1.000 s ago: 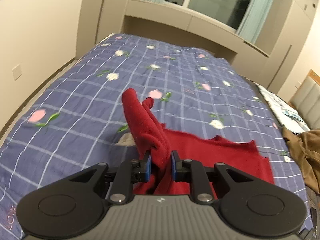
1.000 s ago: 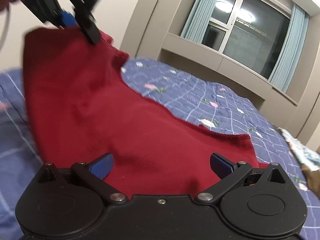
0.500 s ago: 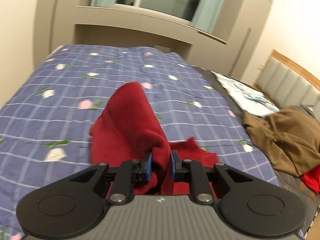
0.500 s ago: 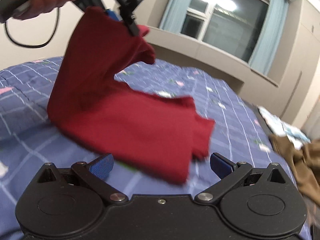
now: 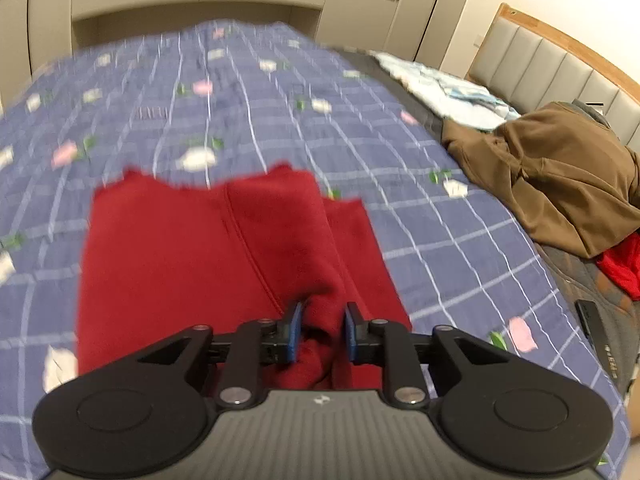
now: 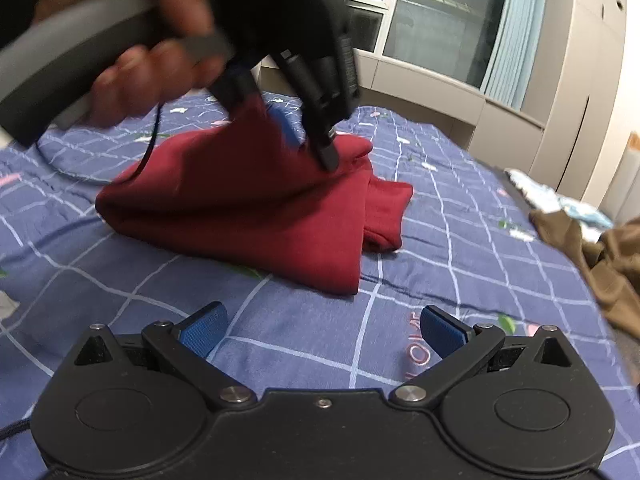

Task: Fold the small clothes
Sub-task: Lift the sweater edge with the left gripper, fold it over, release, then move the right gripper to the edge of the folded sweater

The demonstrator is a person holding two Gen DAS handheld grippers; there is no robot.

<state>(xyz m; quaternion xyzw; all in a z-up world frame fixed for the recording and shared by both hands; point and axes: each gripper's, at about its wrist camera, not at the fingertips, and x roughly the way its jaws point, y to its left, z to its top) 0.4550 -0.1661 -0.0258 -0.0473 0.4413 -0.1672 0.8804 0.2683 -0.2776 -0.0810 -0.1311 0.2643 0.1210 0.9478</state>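
Note:
A dark red garment (image 5: 192, 264) lies folded over itself on the blue checked floral bedspread (image 5: 240, 100). My left gripper (image 5: 322, 320) has a bunched edge of it between its blue pads, and the jaws are opening. In the right wrist view the left gripper (image 6: 292, 136), held by a person's hand (image 6: 140, 72), still draws the red garment (image 6: 240, 208) up into a peak. My right gripper (image 6: 322, 332) stands open and empty over the bedspread (image 6: 460, 240), a little short of the garment's near edge.
A brown garment (image 5: 560, 172) is heaped at the right beside a padded headboard (image 5: 560, 52); it also shows as a brown heap (image 6: 592, 248) in the right wrist view. A pale blue-white cloth (image 5: 440, 88) lies behind it. A red item (image 5: 624, 268) and a black device (image 5: 600, 336) sit at the bed's right edge.
My left gripper has carried the garment's edge across and down, so the raised cloth now lies doubled over on the bed. My right gripper has drawn back from the garment, still open.

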